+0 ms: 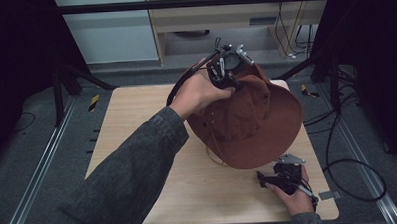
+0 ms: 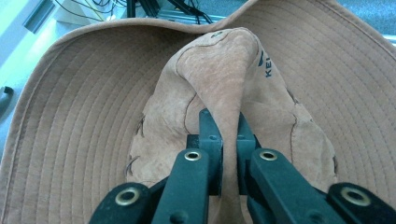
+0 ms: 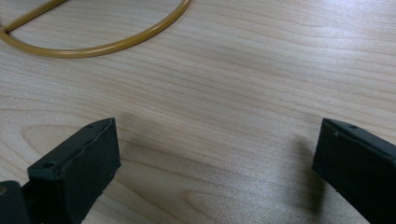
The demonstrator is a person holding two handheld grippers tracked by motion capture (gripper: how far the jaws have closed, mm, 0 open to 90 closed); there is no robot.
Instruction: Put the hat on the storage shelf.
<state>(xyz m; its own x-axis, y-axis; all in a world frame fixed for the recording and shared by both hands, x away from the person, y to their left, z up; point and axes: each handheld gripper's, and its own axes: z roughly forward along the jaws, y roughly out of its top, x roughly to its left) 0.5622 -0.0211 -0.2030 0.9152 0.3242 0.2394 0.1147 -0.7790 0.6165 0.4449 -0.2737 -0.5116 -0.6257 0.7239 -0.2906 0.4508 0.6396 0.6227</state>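
Observation:
A rust-brown wide-brimmed hat [image 1: 257, 121] hangs tilted over the middle of the wooden table [image 1: 136, 119], its lower brim near the tabletop. My left gripper [image 1: 226, 66] holds it from the far upper side, shut on a pinched fold of the crown [image 2: 224, 84]; the stitched brim [image 2: 84, 116] spreads around that fold. A tan chin cord [image 3: 93, 46] loops on the wood below the hat [image 1: 214, 154]. My right gripper [image 1: 263, 180] rests low on the table at the near right, open, jaws wide apart over bare wood [image 3: 217, 154].
The table's right edge [image 1: 318, 153] runs close beside the right gripper. Black cables [image 1: 348, 162] lie on the grey floor to the right. A black frame bar [image 1: 182, 3] crosses behind the table, with a light wooden cabinet [image 1: 223, 16] beyond it.

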